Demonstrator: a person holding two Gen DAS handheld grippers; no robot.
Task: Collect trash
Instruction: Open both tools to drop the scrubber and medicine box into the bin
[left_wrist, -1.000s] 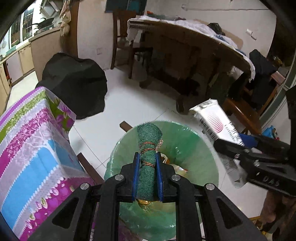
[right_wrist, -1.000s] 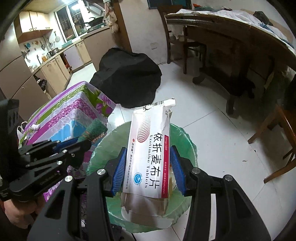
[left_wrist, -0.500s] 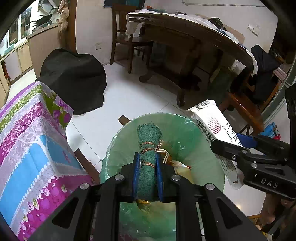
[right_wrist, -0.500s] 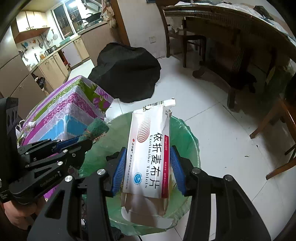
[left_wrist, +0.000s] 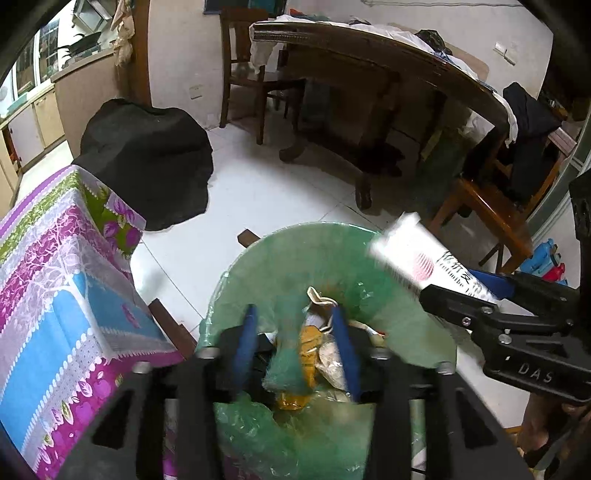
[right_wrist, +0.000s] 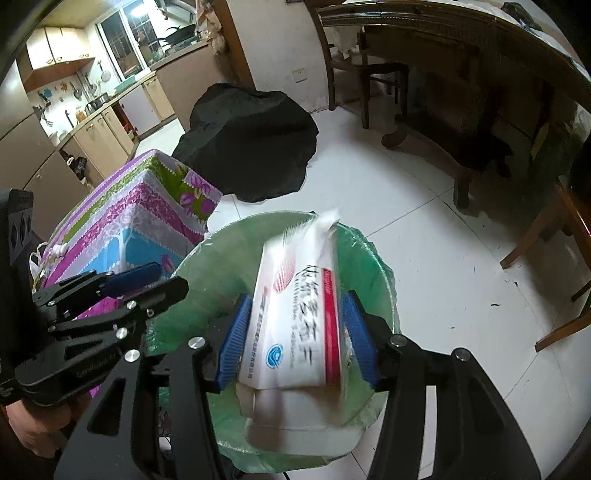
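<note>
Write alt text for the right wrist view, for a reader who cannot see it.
The right gripper, its jaws just opened, is letting a white medicine box slip, blurred, into a bin lined with a green bag. The left gripper reaches in from the left, beside a table under a striped floral cloth; a black bag lies on the white tile floor beyond.

Black angular left tongs, right tongs, ribbed blue pads, silver screws, white "DAS" lettering
</note>
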